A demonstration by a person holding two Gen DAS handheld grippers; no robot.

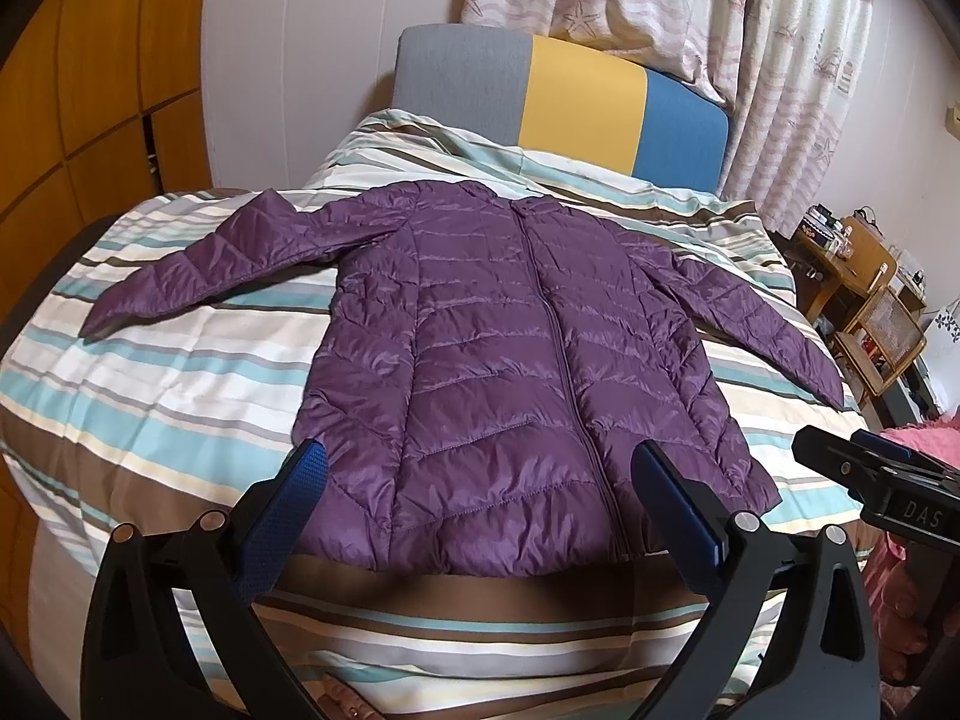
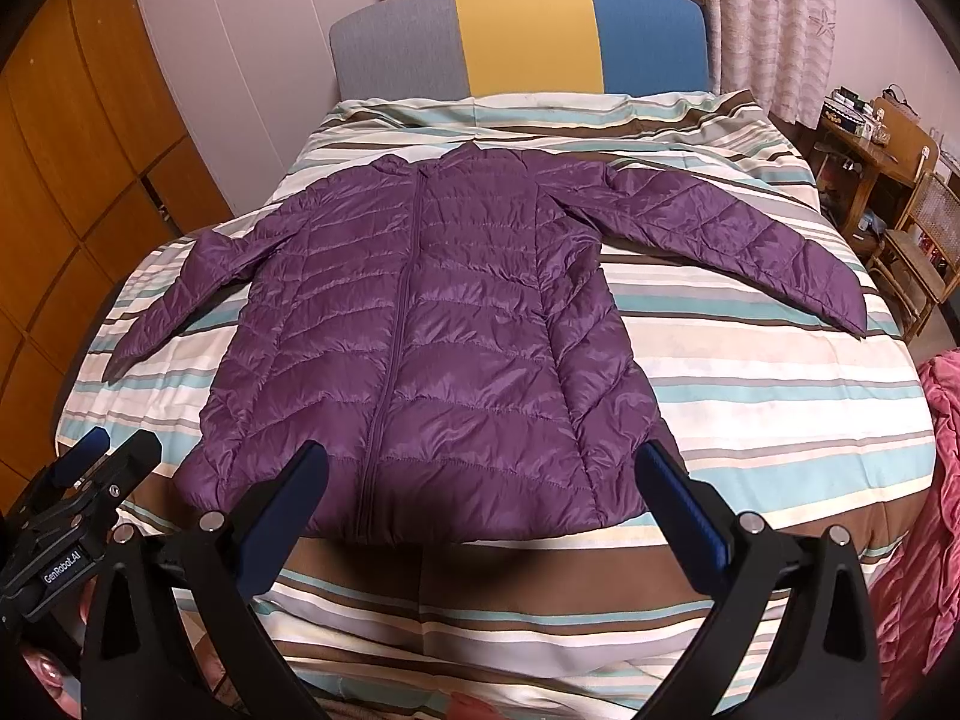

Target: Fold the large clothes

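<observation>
A purple quilted puffer jacket (image 1: 480,360) lies flat and zipped on the striped bed, sleeves spread to both sides, hem toward me; it also shows in the right wrist view (image 2: 432,336). My left gripper (image 1: 480,468) is open and empty, held above the jacket's hem. My right gripper (image 2: 480,468) is open and empty, also above the hem, a little to the right. The right gripper shows at the right edge of the left wrist view (image 1: 864,462). The left gripper shows at the lower left of the right wrist view (image 2: 102,456).
The striped duvet (image 1: 150,390) covers the bed. A grey, yellow and blue headboard (image 1: 564,102) stands at the far end. Wooden cupboards (image 1: 90,90) line the left. Wooden furniture (image 2: 888,180) and a pink cloth (image 2: 942,450) are on the right. Curtains (image 1: 720,18) hang behind.
</observation>
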